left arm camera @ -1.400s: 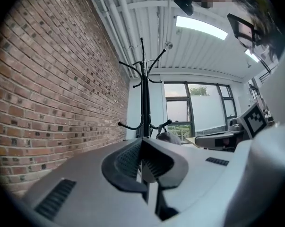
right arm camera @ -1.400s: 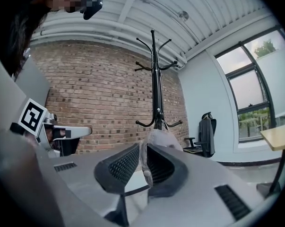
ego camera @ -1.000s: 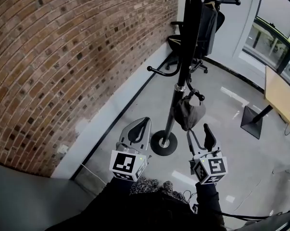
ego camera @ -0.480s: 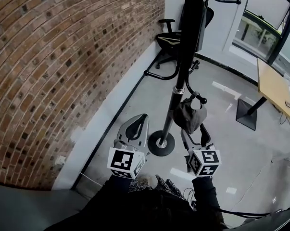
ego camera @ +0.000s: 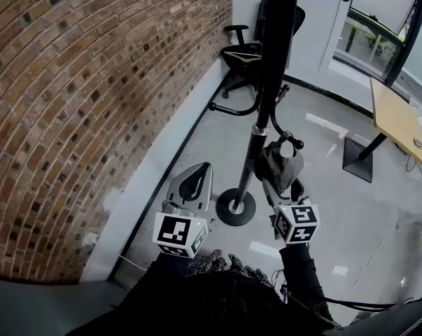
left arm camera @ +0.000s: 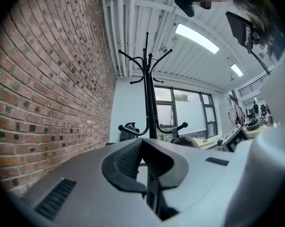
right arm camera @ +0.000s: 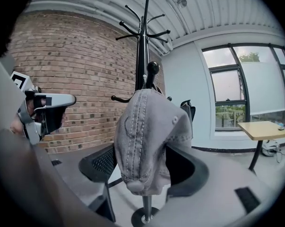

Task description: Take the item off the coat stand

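Change: the right gripper (right arm camera: 146, 168) has come up to the grey cap (right arm camera: 149, 126), and its fingers now stand wide apart around it, not clamped.
Cap: hangs on a low hook of the coat stand (ego camera: 263, 110).
Left gripper (left arm camera: 143, 161): fingers together, empty.
Meaning: closing on the cap seems next.

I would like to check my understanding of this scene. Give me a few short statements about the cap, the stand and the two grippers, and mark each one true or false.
1. The grey cap hangs on the coat stand. True.
2. The right gripper is shut and far from the cap. False: its jaws stand wide apart, with the cap between them.
3. The left gripper holds the cap. False: its jaws are together with nothing between them.
4. A brick wall stands at the person's left. True.
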Demonstrator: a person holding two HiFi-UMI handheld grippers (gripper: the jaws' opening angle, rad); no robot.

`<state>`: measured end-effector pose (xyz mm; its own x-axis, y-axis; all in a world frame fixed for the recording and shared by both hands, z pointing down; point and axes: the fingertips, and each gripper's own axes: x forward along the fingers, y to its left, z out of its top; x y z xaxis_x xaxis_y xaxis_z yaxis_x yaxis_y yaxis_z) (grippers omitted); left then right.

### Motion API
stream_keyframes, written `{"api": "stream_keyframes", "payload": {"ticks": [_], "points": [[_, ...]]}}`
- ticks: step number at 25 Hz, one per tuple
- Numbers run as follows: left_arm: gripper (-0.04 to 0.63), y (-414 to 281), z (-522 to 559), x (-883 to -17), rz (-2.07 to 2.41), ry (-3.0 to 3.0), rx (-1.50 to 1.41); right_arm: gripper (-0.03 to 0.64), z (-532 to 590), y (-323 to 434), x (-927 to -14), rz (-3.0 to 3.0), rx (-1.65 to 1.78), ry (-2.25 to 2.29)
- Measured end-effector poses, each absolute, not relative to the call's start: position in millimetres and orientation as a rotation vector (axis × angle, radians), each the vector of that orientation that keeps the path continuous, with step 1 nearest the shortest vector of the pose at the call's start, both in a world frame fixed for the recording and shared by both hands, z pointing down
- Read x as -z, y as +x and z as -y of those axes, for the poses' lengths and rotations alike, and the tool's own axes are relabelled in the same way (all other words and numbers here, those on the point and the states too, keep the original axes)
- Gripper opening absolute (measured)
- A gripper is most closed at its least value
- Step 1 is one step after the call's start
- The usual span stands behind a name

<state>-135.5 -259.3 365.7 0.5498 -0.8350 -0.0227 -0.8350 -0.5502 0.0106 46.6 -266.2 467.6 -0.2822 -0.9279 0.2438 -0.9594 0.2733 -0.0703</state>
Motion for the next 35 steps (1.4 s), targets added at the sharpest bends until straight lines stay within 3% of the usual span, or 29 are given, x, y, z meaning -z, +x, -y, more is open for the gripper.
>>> {"api": "stream_keyframes", "payload": {"ticks": [5, 11, 12, 35], "points": [[0.008, -138.1, 260.3, -365.2, -1.481, -2.769, -0.037, 0.31, 272.8, 47.8, -462.4, 2.38, -0.343, 1.799], [0.008, -140.6, 260.4, -366.3, -1.472, -2.776, -0.036, 0.061, 268.9, 55.4, -456.8, 2.318, -0.276, 1.839], [0.008, -140.2, 259.7, -366.5, -1.469, -2.777, -0.037, 0.045, 267.1, 55.9, -456.4, 2.313, -0.268, 1.836], [0.008, -100.9, 257.0, -367.6, -1.379, -2.841, -0.058, 0.026, 221.1, 69.4, -370.9, 2.412, -0.041, 1.845]]}}
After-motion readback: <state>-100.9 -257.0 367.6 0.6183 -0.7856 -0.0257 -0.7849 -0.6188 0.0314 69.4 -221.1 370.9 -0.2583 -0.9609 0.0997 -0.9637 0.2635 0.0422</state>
